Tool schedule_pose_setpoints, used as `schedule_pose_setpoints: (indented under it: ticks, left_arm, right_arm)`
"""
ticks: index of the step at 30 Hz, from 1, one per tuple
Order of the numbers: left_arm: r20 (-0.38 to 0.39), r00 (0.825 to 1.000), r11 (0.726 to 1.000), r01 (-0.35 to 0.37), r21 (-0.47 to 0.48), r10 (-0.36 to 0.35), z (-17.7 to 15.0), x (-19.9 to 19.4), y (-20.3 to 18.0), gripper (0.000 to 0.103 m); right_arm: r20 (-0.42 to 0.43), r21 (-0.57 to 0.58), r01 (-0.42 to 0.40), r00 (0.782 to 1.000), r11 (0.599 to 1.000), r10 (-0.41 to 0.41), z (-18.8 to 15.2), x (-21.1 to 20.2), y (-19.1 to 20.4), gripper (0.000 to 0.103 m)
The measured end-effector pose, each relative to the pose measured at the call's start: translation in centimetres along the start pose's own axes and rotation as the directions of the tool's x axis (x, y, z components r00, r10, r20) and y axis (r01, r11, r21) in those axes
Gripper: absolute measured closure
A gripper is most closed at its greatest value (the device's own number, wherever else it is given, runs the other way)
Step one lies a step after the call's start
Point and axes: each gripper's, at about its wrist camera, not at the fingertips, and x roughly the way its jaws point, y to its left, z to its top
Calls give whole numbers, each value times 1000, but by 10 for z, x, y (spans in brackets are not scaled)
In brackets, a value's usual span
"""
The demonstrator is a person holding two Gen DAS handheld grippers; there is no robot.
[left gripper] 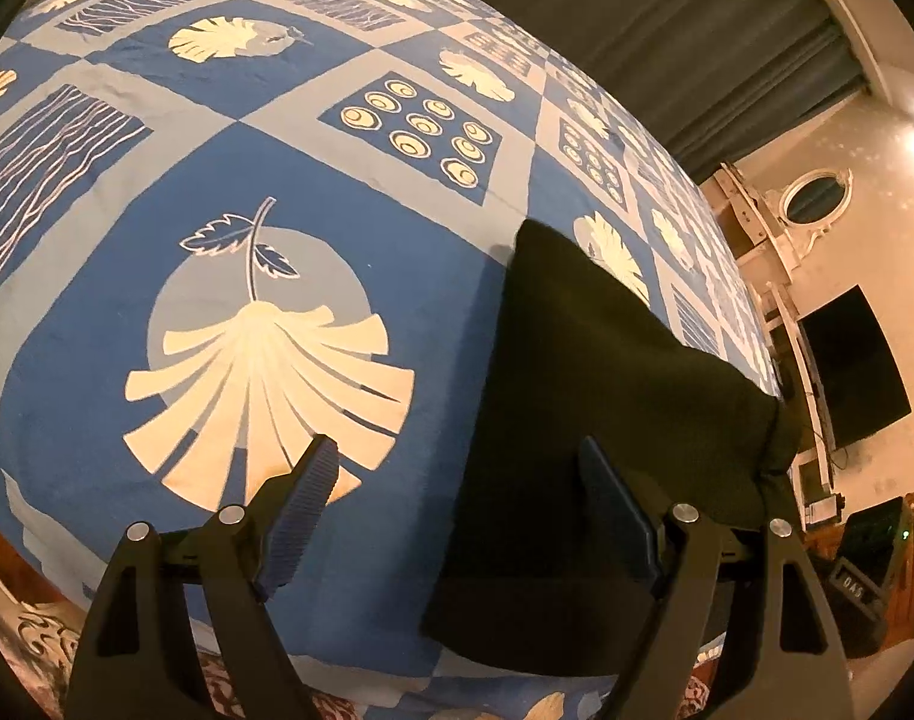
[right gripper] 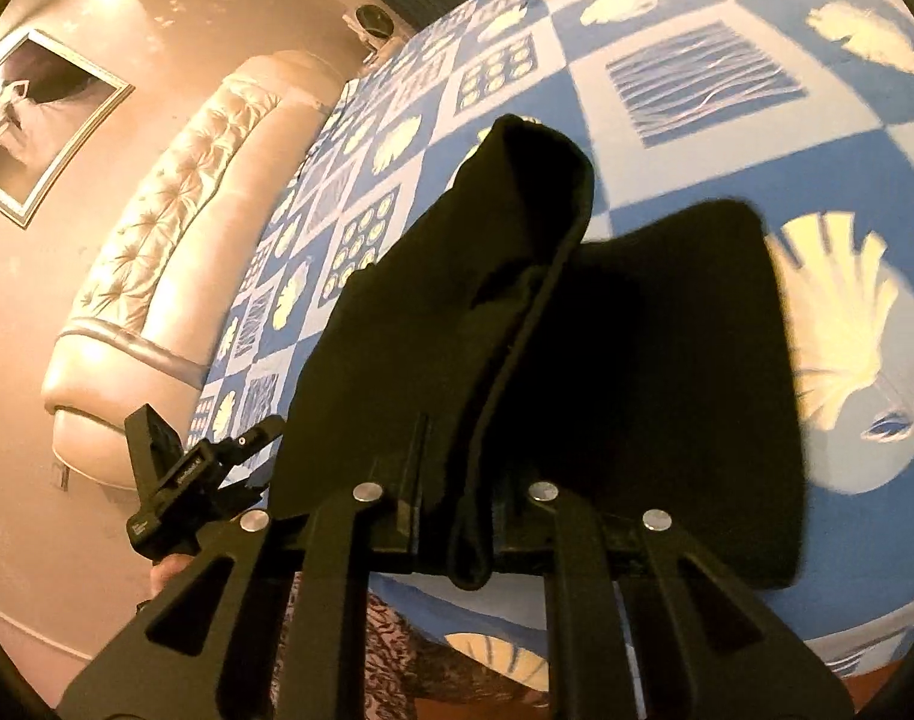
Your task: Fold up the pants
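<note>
Black pants (left gripper: 607, 396) on bed (left gripper: 228, 180), partly folded. Left gripper (left gripper: 457, 510) open, empty; right gripper (right gripper: 469, 480) clamps pants edge, mid-fold. Flattening left.

The pants (left gripper: 607, 396) were black, of a soft matte fabric, folded into a compact wedge on the blue patterned bedspread (left gripper: 156, 240). In the left wrist view they lay ahead of the spread jaws, towards the right-hand one, their near edge running beneath it. In the right wrist view a thick doubled fold (hem or waistband, unclear) rose from between the jaws, draping over them.
</note>
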Motion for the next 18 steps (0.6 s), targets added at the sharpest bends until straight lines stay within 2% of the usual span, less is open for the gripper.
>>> schedule_pose_setpoints:
  ticks: [6,9,14,18]
  left_arm:
    - [-41,999,999,17,40,-15,-10,8,-13,22]
    - [-53,999,998,12,65,-9,-13,12,-17,22]
    - [-72,997,997,18,70,-13,-18,17,-18,22]
    - [-94,995,998,40,54,-35,-19,21,-15,22]
  right_arm:
    - [10,48,62,998,997,-62,2,-21,-39,89]
    - [-1,78,65,998,995,-65,-1,-18,-57,89]
    - [-12,103,39,999,994,-38,-6,-8,-73,89]
    - [-14,146,-18,1000,989,20,-3,-10,-83,85]
